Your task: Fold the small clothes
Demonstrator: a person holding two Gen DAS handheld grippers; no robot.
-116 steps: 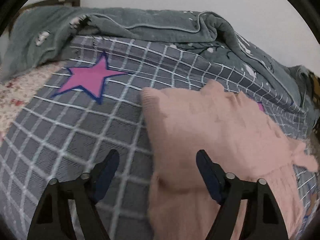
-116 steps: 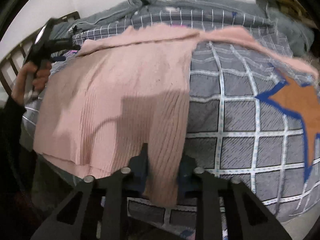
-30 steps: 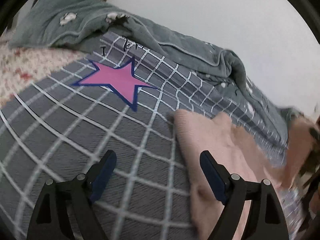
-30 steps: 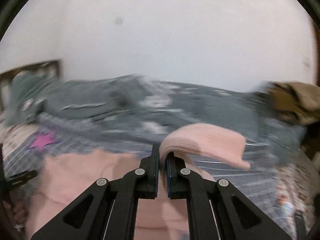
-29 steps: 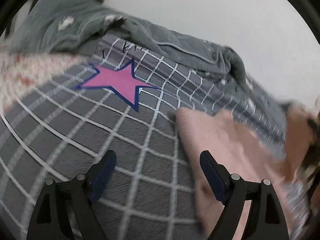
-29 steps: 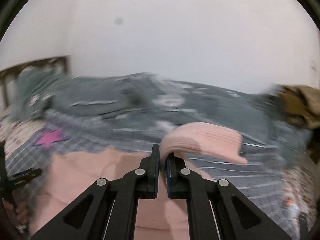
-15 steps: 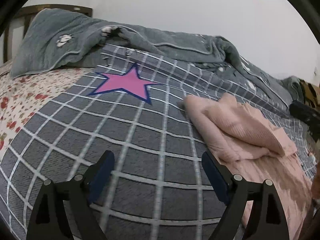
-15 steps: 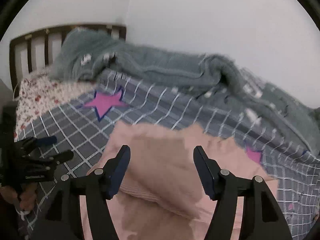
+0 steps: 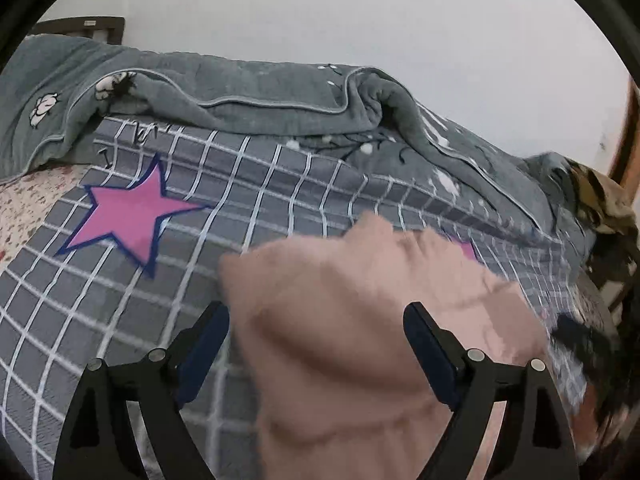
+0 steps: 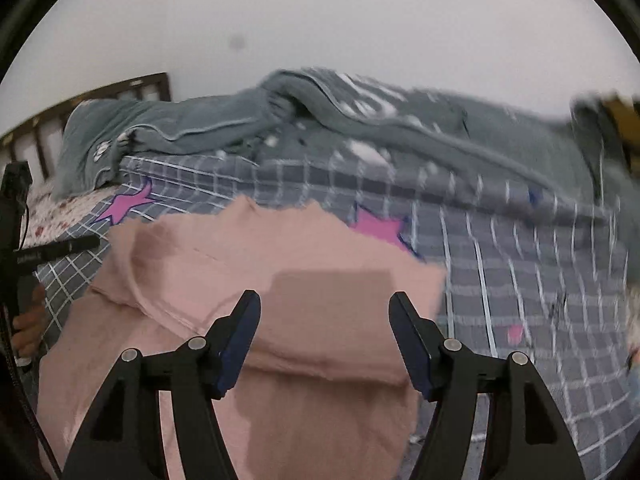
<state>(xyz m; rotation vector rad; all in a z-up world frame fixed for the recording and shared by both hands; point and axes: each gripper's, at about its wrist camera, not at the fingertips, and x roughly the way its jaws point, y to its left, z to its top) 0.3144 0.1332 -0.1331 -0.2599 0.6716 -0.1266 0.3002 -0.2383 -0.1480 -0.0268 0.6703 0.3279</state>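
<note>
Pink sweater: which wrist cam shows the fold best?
Right wrist. There the pink sweater lies across the grid bedsheet with its folded-over layer and edge in view, framed by the open right gripper. In the left wrist view the sweater is close and motion-blurred between the open left gripper fingers.

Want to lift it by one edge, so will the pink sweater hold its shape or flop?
Likely floppy: the pink sweater is soft knit, draped in folds over the checked bedspread. Its folded layers would probably slide open. It looks light.
</note>
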